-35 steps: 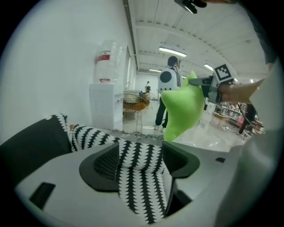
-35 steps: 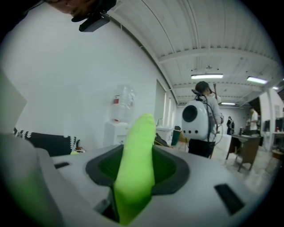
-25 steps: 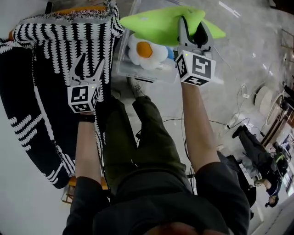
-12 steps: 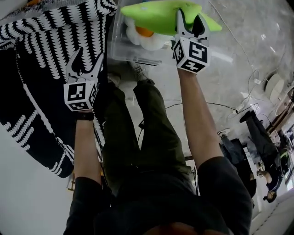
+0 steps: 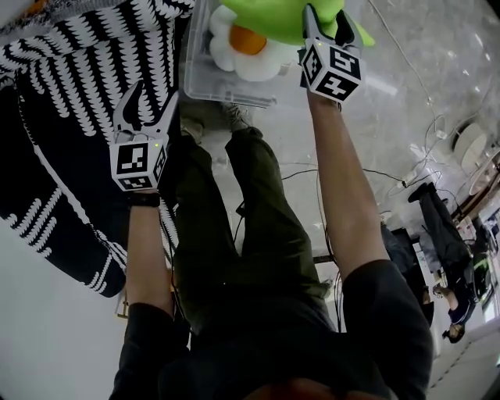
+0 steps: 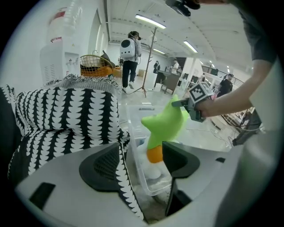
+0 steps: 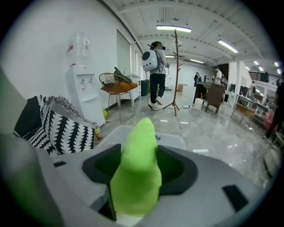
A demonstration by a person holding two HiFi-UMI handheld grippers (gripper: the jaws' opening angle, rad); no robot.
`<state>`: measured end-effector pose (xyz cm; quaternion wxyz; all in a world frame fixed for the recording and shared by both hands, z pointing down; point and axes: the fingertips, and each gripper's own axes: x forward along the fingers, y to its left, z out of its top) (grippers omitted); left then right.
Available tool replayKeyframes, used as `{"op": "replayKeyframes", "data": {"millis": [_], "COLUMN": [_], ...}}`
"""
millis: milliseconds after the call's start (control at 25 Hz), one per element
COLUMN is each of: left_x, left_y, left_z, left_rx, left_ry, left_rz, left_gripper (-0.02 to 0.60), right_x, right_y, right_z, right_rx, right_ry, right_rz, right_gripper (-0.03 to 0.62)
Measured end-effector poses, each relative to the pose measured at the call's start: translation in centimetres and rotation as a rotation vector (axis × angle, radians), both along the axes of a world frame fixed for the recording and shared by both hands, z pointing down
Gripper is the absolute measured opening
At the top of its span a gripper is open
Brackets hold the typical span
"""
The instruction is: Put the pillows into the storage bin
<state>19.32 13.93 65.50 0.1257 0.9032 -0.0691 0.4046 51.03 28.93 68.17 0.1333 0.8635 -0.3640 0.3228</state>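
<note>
A lime-green star pillow (image 5: 269, 19) hangs over the clear storage bin (image 5: 205, 82). One of its arms is between the jaws of my right gripper (image 5: 326, 16), which is still shut on it. Those jaws have just been opening. In the right gripper view the green arm (image 7: 135, 173) fills the gap. A white flower pillow with an orange centre (image 5: 246, 51) lies inside the bin. My left gripper (image 5: 153, 98) stands open with nothing between its fingers, above a black-and-white patterned pillow (image 5: 70, 94) beside the bin. The left gripper view shows the star (image 6: 166, 124) dangling above the bin (image 6: 140, 150).
The person's legs (image 5: 250, 219) stand just in front of the bin. Cables (image 5: 391, 195) trail over the glossy floor at the right. Farther off are a water dispenser (image 7: 82, 88), a wicker chair (image 7: 116, 84), a coat stand (image 7: 175, 66) and a person with a backpack (image 7: 155, 66).
My right gripper has come down with the green pillow, closer over the flower pillow in the bin. My left gripper has sunk toward the black-and-white pillow.
</note>
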Motion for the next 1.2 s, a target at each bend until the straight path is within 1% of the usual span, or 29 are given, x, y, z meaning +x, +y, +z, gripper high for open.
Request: {"op": "replayKeyframes", "data": {"millis": [80, 200, 520, 720, 920, 1040, 1120, 1200], "left_x": [0.6, 1.5, 2.5, 4.6, 7.6, 8.5, 9.0, 9.5], "left_y": [-0.1, -0.1, -0.3, -1.1, -1.2, -1.1, -0.7, -0.4], "left_z": [-0.4, -1.5, -5.6, -9.8, -16.2, -20.3, -22.8, -25.3], "left_rx": [0.002, 0.011, 0.046, 0.072, 0.1, 0.108, 0.107, 0.113], "left_ry": [0.004, 0.009, 0.043, 0.102, 0.199, 0.255, 0.285, 0.318], "left_rz": [0.004, 0.012, 0.018, 0.019, 0.05, 0.067, 0.081, 0.1], "left_gripper": [0.305, 0.305, 0.305, 0.3, 0.237, 0.165, 0.136, 0.09], "right_x": [0.5, 0.7, -1.2, -0.8, -1.4, -2.7, -3.6, -4.2], "right_y": [-0.1, -0.2, 1.6, 3.0, 3.8, 3.8, 4.0, 4.2], "right_z": [-0.9, -2.5, -7.1, -12.0, -18.5, -22.9, -25.9, -28.9], "right_rx": [0.006, 0.032, 0.072, 0.088, 0.107, 0.1, 0.101, 0.113], "right_ry": [0.021, 0.026, 0.031, 0.069, 0.124, 0.183, 0.215, 0.239], "right_rz": [0.005, 0.005, -0.014, -0.017, -0.052, -0.099, -0.12, -0.125], "right_gripper": [0.242, 0.242, 0.242, 0.242, 0.239, 0.167, 0.144, 0.124]}}
